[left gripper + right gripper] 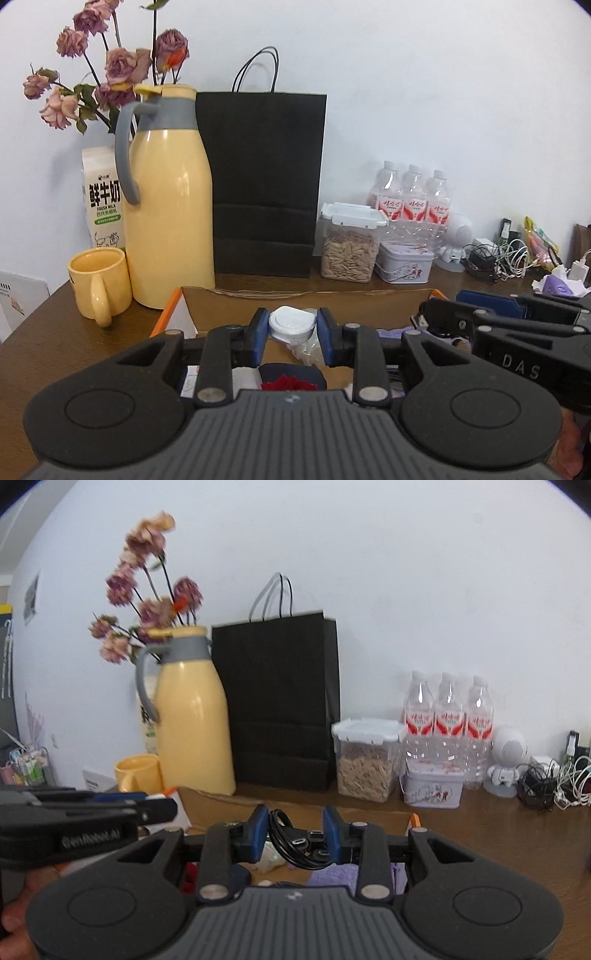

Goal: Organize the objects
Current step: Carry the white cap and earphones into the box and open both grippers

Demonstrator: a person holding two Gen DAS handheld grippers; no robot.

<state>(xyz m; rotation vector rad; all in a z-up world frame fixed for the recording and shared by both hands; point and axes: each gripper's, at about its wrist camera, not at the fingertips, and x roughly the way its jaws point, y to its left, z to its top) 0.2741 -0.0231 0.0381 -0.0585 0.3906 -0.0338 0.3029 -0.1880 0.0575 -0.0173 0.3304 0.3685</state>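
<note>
Left wrist view shows your left claw [291,334] clamped on a small white round case [291,324], a smooth, hard-looking plastic puck with a flat lid, its flat faces up and down and its curved rim pressed by both blue pads. It hangs above the open cardboard box [306,295], whose far wall lies straight ahead of the claw and whose orange-edged flap [166,314] stands at the left. Below the case you can make out crinkled clear wrapping and a dark item with something red on it, down in the box.

From the right wrist view, your right claw [297,840] is narrow and grips a coiled black cable [295,843], glossy and limp, its loops bunched between the pads with small plug ends showing. It too is over the box, with purple cloth [332,880] under it.

What the next move turns on: both held things sit over the box, and the open brown worktop [498,834] lies to the right of the right claw, while the left side is crowded by the yellow mug [99,284] and the yellow flask [170,199]. The right hand is likely nearer any free spot. The puck has no long axis to mind; the cable, I judge, will sag and spread once let go.
</note>
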